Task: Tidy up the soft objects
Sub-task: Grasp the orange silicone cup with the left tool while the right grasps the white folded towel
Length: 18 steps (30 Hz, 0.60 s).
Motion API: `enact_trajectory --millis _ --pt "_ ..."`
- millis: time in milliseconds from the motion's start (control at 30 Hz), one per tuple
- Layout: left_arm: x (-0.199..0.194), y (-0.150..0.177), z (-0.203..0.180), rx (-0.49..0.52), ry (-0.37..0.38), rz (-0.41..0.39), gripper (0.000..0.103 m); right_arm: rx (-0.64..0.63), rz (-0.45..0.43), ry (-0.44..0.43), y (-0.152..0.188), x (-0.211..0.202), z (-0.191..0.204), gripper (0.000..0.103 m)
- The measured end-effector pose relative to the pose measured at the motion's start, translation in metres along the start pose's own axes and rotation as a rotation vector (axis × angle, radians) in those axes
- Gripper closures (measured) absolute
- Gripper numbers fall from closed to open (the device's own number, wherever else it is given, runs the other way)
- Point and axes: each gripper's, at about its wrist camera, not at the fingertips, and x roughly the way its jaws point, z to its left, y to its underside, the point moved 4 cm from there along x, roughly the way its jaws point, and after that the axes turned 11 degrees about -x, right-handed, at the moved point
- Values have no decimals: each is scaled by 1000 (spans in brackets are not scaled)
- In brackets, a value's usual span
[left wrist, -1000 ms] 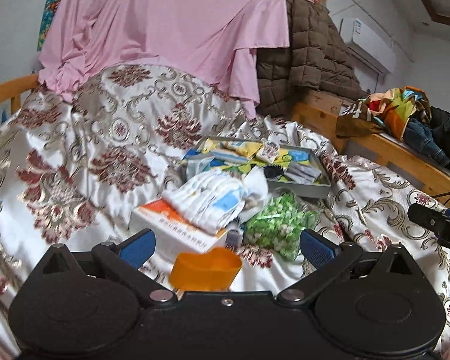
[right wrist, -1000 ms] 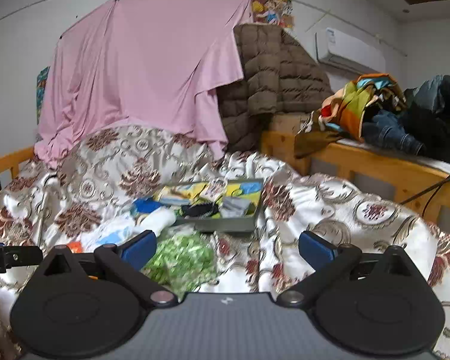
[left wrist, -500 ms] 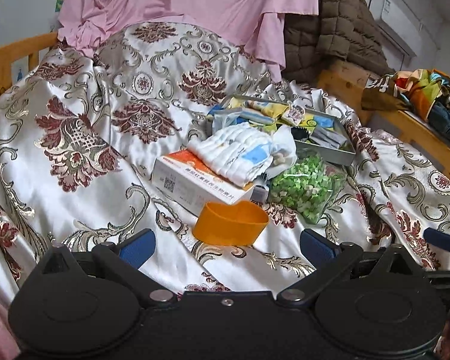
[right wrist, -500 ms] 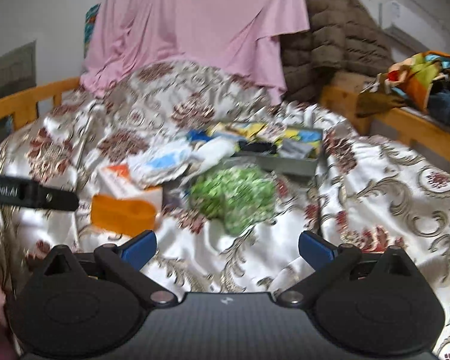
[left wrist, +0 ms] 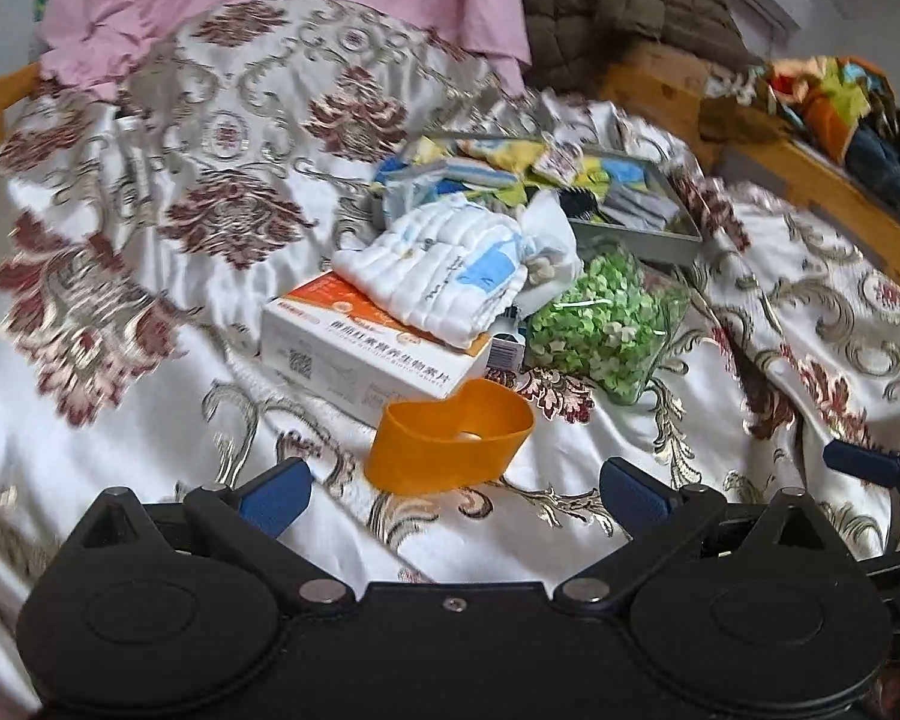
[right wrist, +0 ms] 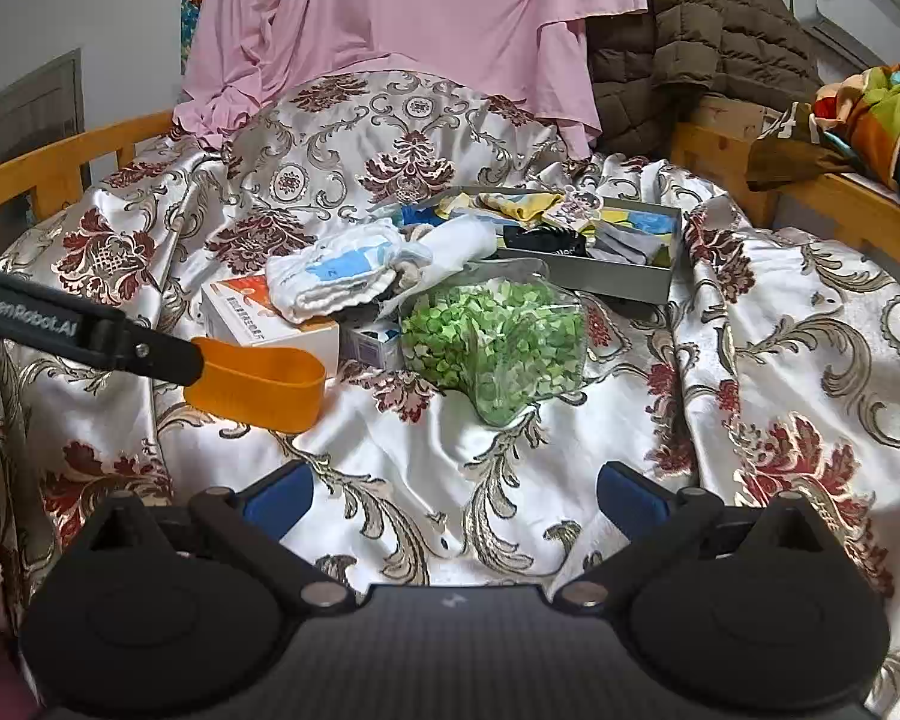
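My left hand-held gripper (left wrist: 453, 495) is spread wide, nothing between its fingers, just near of the orange heart-shaped cup (left wrist: 450, 444) on the bed (left wrist: 120, 408). The folded white cloth bundle (left wrist: 435, 273) lies farther off, atop the white-and-orange box (left wrist: 354, 354). My right hand-held gripper (right wrist: 453, 495) is likewise spread, empty. The grey tray (right wrist: 618, 279) holds jumbled items; I cannot make them out.

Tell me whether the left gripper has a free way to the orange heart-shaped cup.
Probably yes. The left gripper is open, and the orange heart-shaped cup sits on the bedspread straight ahead between its fingers, with nothing in between. The white medicine box lies behind the cup, so it should not block the approach.
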Motion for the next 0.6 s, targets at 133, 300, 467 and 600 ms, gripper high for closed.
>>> enact_trajectory --millis 133,300,467,600 --pt "16 -9 -3 156 2 42 1 3 -9 -31 -8 10 -3 0" --pt "33 -8 1 180 61 94 1 4 -20 -56 -21 26 -7 0" --pt "55 -5 9 139 75 154 1 7 -14 -107 -33 44 -8 0" --pt "68 -4 12 124 79 178 1 -53 -33 -152 -50 56 -2 0"
